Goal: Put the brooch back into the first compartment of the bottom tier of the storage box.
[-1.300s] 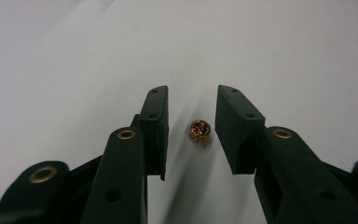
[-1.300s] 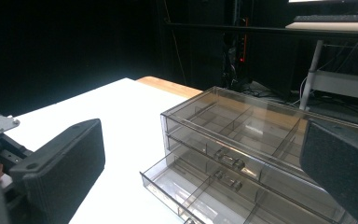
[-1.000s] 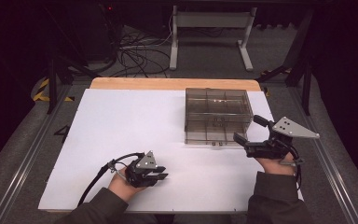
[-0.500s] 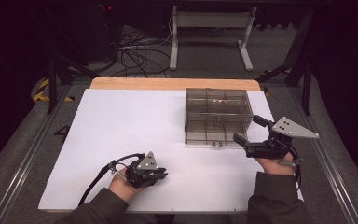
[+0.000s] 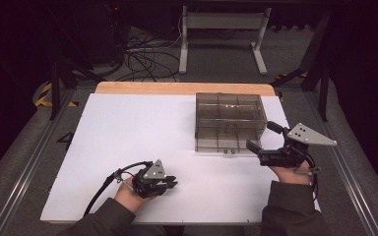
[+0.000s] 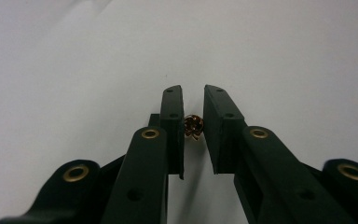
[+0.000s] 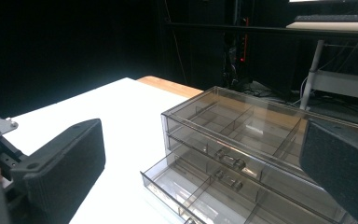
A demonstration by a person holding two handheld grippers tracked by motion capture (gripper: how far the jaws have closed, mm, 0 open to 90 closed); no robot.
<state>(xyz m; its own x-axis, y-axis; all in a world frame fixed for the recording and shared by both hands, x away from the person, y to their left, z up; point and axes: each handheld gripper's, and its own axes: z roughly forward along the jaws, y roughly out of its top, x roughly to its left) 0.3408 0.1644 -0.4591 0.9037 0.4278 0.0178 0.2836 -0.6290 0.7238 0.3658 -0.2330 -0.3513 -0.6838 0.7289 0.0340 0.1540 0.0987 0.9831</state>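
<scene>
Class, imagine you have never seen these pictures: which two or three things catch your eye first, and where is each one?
A smoky clear drawer box stands at the far right of the white table, its bottom drawer pulled partly out. Just right of it hovers the right gripper, jaws wide apart. Near the front edge, the left gripper has pinched a tiny coppery trinket between its jaws.

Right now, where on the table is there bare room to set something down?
Most of the white sheet is bare: the whole stretch left of the clear drawer box, and the strip between the left gripper and the right gripper. It is crowded only in front of the box, by its open bottom drawer.
</scene>
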